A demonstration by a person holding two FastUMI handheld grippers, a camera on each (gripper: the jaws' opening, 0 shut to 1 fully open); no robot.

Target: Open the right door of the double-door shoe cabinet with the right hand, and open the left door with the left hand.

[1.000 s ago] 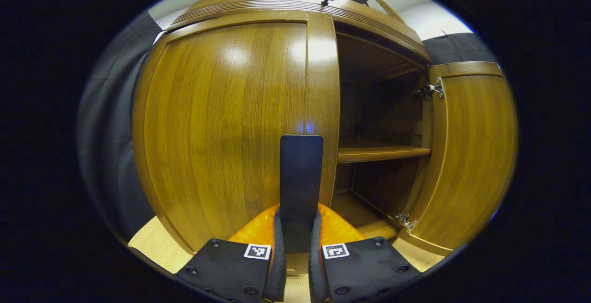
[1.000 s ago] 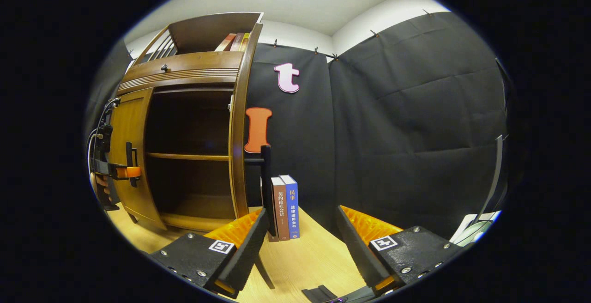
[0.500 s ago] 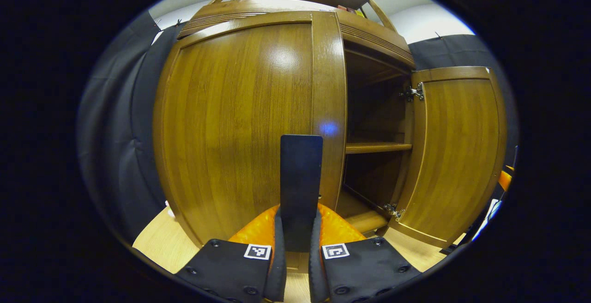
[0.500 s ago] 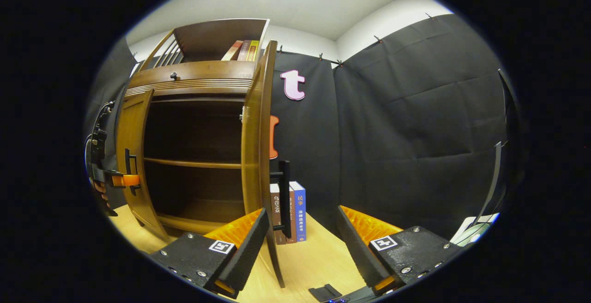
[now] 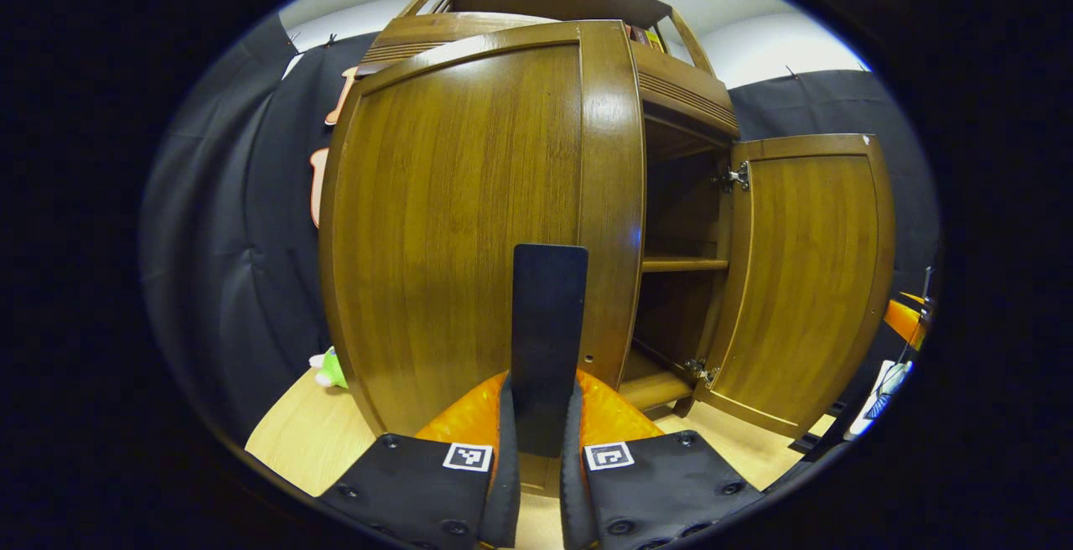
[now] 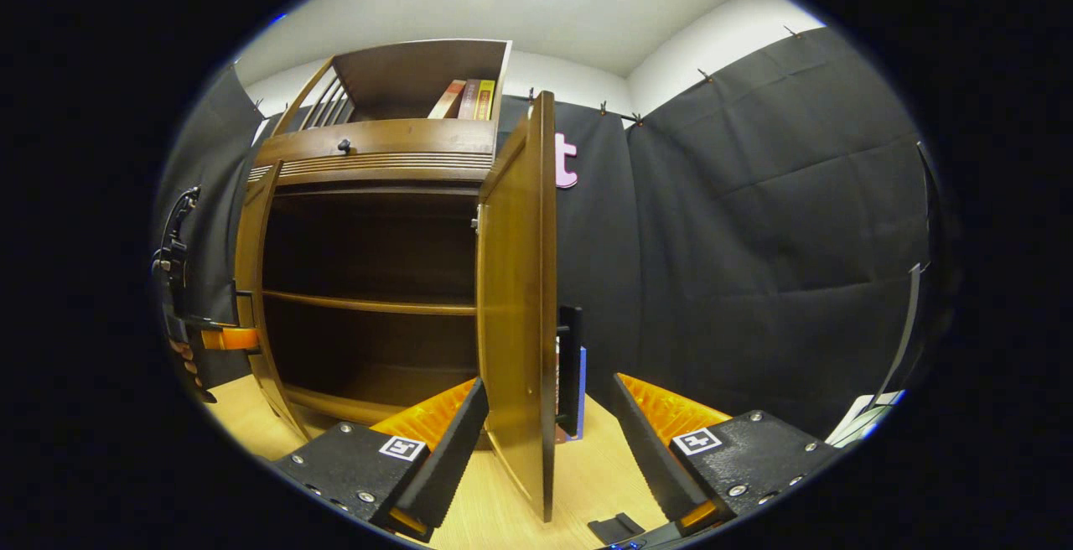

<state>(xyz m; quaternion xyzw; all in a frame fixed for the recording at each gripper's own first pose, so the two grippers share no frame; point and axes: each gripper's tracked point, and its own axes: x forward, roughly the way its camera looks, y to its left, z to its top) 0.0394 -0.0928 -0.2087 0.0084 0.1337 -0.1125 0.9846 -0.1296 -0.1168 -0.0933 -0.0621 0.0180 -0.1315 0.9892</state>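
The brown wooden double-door shoe cabinet stands on the pale wooden worktop, and both its doors are swung out, so the task looks nearly complete. In the left gripper view, the left hand-held gripper is closed narrow on the flat black bar handle of the glossy brown left door, both fingers pressing its sides; the door stands well away from the cabinet front, with the dark interior and a wooden shelf open to sight beside it. The brown right door hangs wide on its metal hinges. In the right gripper view, the right hand-held gripper is spread wide and holds nothing, with the right door's edge and its black handle standing between the fingers but apart from them. What remains, by my reading, is at most a little more swing on the left door and letting go of its handle.
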